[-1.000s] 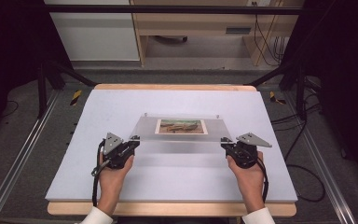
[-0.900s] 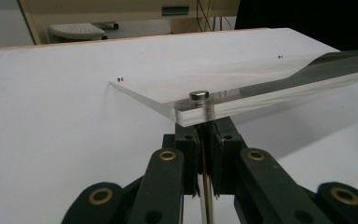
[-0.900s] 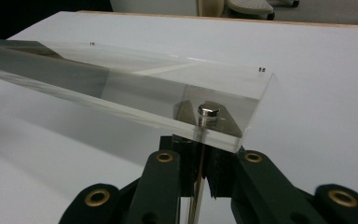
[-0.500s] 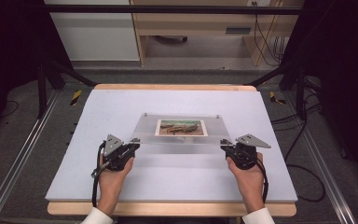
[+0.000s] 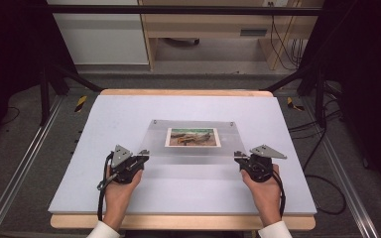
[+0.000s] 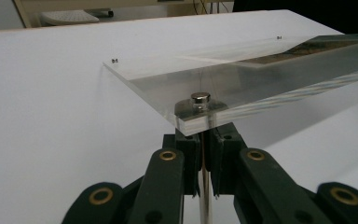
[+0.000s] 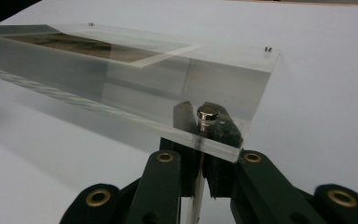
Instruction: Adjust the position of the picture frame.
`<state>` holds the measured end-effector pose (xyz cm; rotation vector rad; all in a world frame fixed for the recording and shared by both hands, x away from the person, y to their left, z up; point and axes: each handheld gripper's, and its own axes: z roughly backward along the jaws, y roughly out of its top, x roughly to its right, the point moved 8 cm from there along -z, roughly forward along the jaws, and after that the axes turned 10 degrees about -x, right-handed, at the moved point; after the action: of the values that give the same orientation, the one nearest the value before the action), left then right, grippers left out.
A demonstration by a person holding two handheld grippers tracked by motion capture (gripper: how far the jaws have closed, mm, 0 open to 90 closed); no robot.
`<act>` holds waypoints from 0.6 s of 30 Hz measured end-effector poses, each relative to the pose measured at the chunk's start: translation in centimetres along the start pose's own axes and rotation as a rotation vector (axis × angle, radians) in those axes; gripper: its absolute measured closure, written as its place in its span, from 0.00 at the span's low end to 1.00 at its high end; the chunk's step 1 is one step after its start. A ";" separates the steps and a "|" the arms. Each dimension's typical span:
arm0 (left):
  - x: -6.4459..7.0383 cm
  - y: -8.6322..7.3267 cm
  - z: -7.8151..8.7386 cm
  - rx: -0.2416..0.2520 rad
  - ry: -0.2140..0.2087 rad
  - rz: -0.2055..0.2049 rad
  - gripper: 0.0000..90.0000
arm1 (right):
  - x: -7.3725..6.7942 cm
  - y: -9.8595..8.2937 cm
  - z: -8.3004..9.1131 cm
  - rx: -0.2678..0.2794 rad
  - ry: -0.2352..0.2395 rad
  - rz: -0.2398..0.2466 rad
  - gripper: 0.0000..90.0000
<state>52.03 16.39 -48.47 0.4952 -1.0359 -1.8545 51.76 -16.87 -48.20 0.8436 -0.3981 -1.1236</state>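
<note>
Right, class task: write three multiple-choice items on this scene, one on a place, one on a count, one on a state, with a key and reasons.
1. Where does the photo lie?
A. in the middle of the clear frame
B. on the floor
C. at the table's far left corner

2. How many small metal studs mark the frame's corners?
A. one
B. four
C. eight

3. How is the clear frame held?
A. flat, untouched
B. near edge raised, a gripper at each near corner
C. standing upright on its side

Key: 1 A, the high view shows it centred; 2 B, two far studs, two near; 3 B, the left gripper and right gripper clamp the lifted near corners.
</note>
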 end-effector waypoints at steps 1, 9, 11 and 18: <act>0.0 0.0 0.0 -0.002 0.000 -0.002 0.92 | 0.0 0.0 0.0 -0.002 0.000 0.001 0.93; 0.1 -0.7 -0.2 -0.020 0.003 -0.003 0.92 | 0.0 -0.6 -0.4 -0.027 0.003 0.007 0.93; 0.1 -0.9 -0.3 -0.025 0.002 -0.004 0.92 | 0.1 -0.8 -0.5 -0.035 0.003 0.004 0.93; 0.2 -1.2 -0.5 -0.040 0.002 -0.009 0.92 | 0.1 -1.2 -0.7 -0.050 0.011 0.000 0.94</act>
<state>51.65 16.26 -49.71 0.4786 -0.9953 -1.8786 51.54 -16.93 -49.59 0.8055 -0.3587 -1.1243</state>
